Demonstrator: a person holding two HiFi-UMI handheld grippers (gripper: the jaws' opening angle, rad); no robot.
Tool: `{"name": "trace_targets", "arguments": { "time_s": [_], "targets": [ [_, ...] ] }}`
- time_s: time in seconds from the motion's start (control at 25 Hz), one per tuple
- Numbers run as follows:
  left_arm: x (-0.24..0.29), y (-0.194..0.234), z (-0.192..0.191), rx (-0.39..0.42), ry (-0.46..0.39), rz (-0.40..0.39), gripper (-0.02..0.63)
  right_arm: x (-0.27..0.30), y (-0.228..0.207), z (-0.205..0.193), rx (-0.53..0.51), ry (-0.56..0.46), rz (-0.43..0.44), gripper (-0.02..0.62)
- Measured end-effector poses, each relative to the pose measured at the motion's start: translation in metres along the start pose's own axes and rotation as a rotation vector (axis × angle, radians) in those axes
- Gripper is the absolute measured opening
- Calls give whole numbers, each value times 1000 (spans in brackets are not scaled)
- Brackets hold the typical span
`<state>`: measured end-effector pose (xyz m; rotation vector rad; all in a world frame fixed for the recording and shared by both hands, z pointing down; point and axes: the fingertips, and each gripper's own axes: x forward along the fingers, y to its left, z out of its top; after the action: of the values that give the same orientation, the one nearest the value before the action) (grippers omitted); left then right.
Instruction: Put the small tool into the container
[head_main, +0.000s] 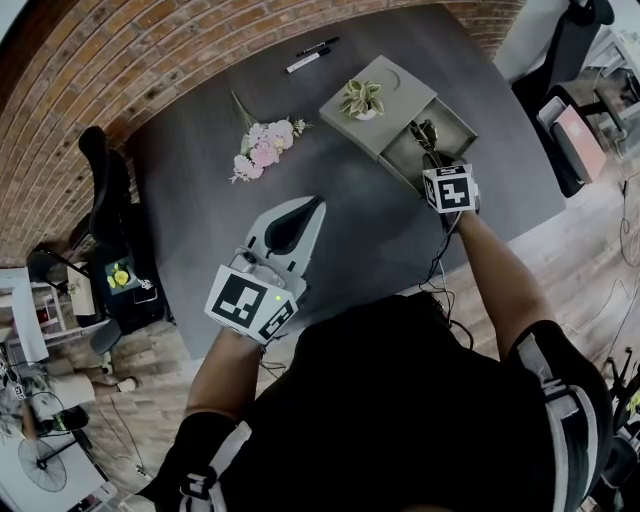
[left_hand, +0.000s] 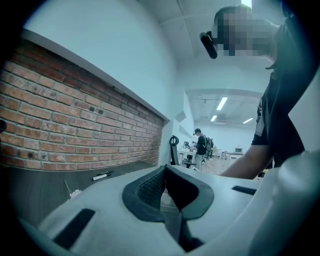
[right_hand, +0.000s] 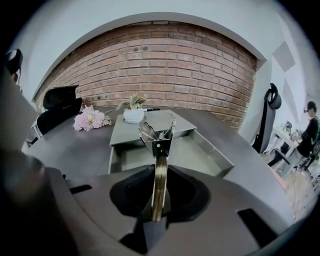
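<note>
Now the tool (right_hand: 160, 145) — lengthwise along right tongs (right_hand: 158, 207) — points at container (right_hand: 210, 155).

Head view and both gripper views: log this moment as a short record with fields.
surface: dark table
container: drawer pulled open from the grey drawer unit
right gripper: shut on small metal tool, held over the drawer
left gripper: shut, empty, above the table's near side
on unit top: potted plant
elsewhere on table: pink flowers; two markers
task state: tool not yet released
</note>
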<state>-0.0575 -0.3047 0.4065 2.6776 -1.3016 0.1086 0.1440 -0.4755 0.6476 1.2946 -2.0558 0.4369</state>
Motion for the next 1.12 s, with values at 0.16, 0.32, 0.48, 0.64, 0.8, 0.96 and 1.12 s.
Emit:
{"name": "trace_targets", "arguments": {
  "time_s": [0.16,0.32,0.48,0.64,0.8,0.96,1.12],
  "targets": [
    [-1,0,2,-12,-12,-5,9,-4,2,0,-8,-4,10,74],
    [0,-4,1,-13,-13,-18,9,-10,3,3,-2,-21,22,114],
    [-1,-10,4,-7,-23,-36,9,-22,1,5,7,-47,11,117],
    [-2,-15,6,-1,-34,-52,9,-39,-3,8,30,-85,-3,117],
    [4,-22,8,10,-44,-85,9,-64,-12,18,71,-149,-19,101],
    [10,-32,14,25,-52,-120,9,-104,-18,45,74,-299,-32,58],
    [14,-43,15,29,-62,-159,9,-150,-12,70,88,-450,-6,45]
  ]
}}
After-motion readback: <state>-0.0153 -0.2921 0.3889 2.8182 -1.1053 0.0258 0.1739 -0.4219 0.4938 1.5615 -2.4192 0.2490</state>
